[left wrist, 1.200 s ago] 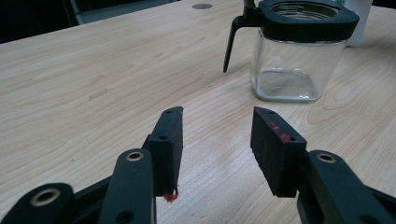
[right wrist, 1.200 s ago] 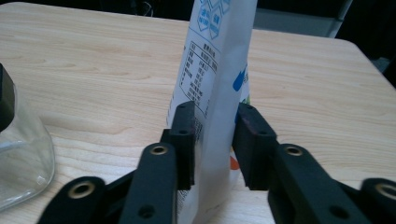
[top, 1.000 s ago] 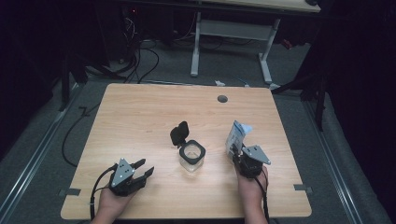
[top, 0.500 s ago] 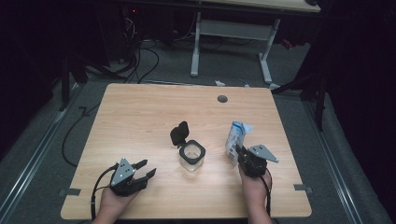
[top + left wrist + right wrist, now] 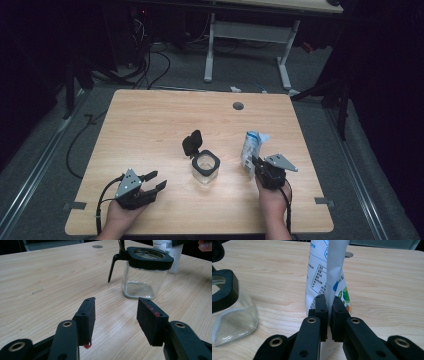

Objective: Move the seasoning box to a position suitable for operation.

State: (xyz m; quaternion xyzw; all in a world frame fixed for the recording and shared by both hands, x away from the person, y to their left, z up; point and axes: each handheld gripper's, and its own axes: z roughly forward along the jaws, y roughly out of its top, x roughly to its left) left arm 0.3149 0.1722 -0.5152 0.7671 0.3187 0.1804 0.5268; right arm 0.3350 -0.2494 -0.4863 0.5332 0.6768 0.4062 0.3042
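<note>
The right gripper [image 5: 328, 302] has just been closing, and its 2 jaws now pinch the back seam of the white pouch [image 5: 329, 270], which stands upright on the table [image 5: 150, 130] directly ahead of it. The glass jar [image 5: 205, 167], lid flipped up, sits just to this gripper's left. The left gripper [image 5: 116, 315] rests with jaws apart, nothing between them, the jar ahead.
</note>
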